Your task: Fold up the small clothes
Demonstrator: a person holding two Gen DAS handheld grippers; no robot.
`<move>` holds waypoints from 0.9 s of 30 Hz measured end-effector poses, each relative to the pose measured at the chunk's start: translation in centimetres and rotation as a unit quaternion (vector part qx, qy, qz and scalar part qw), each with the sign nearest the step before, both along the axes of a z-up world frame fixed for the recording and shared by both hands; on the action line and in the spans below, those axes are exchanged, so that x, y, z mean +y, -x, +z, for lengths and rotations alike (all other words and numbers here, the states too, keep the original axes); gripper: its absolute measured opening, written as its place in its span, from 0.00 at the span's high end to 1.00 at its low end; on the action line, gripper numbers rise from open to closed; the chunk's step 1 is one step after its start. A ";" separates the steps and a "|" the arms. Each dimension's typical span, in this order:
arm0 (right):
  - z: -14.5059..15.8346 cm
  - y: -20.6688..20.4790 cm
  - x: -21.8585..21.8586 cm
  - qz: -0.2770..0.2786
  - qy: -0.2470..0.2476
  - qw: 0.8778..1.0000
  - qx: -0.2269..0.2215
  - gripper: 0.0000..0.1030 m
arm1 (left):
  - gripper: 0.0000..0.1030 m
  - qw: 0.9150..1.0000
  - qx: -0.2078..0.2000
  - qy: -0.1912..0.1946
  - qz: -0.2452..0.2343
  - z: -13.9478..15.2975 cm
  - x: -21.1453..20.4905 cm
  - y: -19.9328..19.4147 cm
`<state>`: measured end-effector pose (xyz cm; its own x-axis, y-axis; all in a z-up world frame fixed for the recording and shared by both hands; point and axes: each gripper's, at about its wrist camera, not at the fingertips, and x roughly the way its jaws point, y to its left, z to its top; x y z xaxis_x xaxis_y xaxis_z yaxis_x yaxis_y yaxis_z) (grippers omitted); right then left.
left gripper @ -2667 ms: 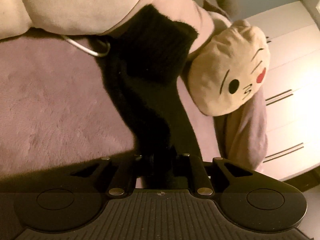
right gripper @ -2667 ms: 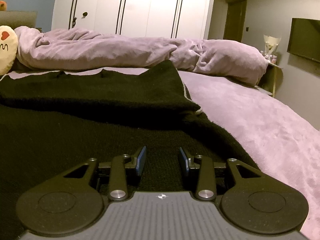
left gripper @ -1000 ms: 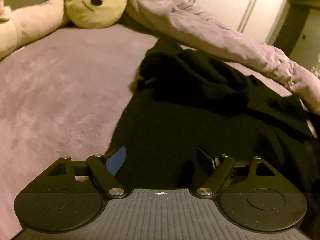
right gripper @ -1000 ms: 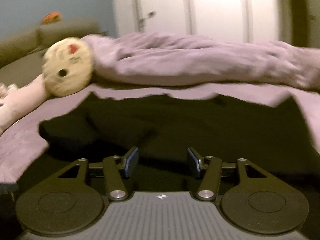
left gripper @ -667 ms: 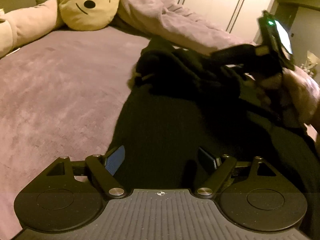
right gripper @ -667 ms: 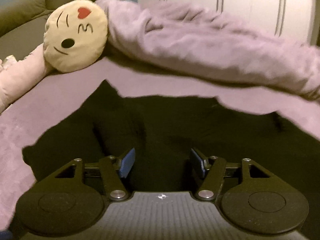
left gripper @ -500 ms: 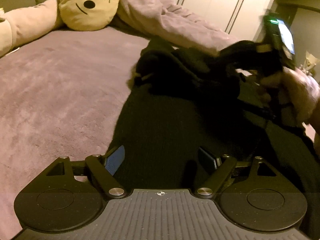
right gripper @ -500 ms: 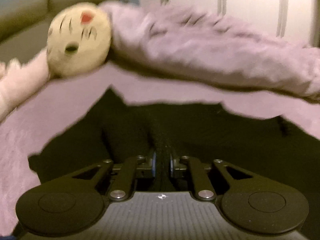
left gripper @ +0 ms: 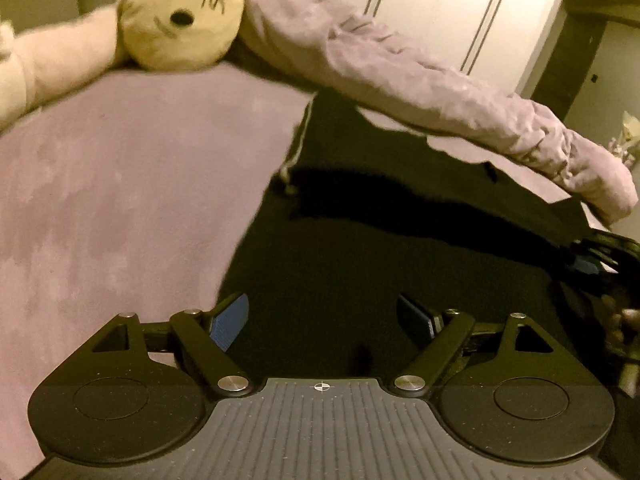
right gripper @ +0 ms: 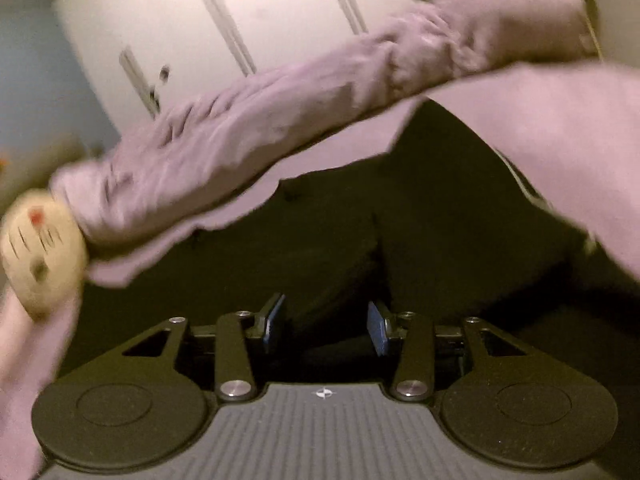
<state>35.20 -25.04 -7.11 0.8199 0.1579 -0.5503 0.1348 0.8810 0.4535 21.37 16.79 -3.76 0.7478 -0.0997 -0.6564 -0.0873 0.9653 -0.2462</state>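
A black knit garment [left gripper: 360, 248] lies spread on the purple bed cover, with a folded sleeve or band lying across it [left gripper: 400, 204]. My left gripper [left gripper: 323, 318] is open and empty, low over the garment's near left edge. My right gripper [right gripper: 326, 324] is open and empty over the same black garment [right gripper: 340, 240]; its view is tilted and blurred. The right gripper also shows at the right edge of the left wrist view [left gripper: 600, 264].
A rolled purple duvet [left gripper: 400, 76] runs along the far side of the bed. A yellow cat-face cushion [left gripper: 180, 16] and a pink plush arm [left gripper: 52, 68] lie at the far left. White wardrobe doors [left gripper: 460, 12] stand behind. Bare purple bed cover [left gripper: 120, 184] lies left of the garment.
My right gripper had shut on a fold of the black garment, carried it to the right and has opened, letting it go. The crumpled part now lies flatter. My left gripper stayed open.
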 end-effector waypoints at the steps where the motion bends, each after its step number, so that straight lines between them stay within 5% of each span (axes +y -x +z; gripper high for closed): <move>1: -0.1 0.1 -0.8 -0.003 -0.028 1.000 -0.004 0.58 | 0.13 1.000 -0.007 -0.011 0.000 0.3 -0.2 -0.6; 9: -1.0 -1.3 -3.7 -0.019 -0.195 0.981 0.006 0.48 | 0.09 0.997 -0.022 -0.072 -0.017 0.9 -1.5 -6.3; 12: -1.1 -1.1 -4.4 -0.015 -0.213 0.977 0.005 0.48 | 0.09 0.994 -0.020 -0.102 -0.027 0.2 -2.1 -8.0; 15: -1.3 -2.2 -3.9 -0.003 -0.191 0.981 0.025 0.52 | 0.09 0.993 -0.008 -0.115 -0.029 -0.7 -2.6 -9.4; 17: -1.5 -2.8 -3.7 0.011 -0.180 0.983 0.036 0.66 | 0.09 0.993 -0.004 -0.111 -0.025 -1.1 -2.6 -10.0; 22: -1.6 -4.8 -2.9 0.020 -0.156 0.986 0.046 0.80 | 0.11 0.995 0.018 -0.093 -0.011 -2.3 -2.2 -11.2; 23: -1.3 -5.3 -2.6 0.025 -0.136 0.989 0.046 0.88 | 0.14 0.995 0.020 -0.097 -0.004 -2.5 -2.1 -11.5; 27: 1.6 -5.6 -1.1 0.045 -0.020 0.999 0.018 0.90 | 0.26 0.993 0.045 -0.106 0.034 -2.5 -1.7 -12.2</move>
<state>40.84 -26.16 -5.51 0.7806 0.2531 -0.5716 0.0726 0.8715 0.4850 33.60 15.11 -6.29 0.6859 0.0962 -0.7213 -0.1660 0.9858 -0.0264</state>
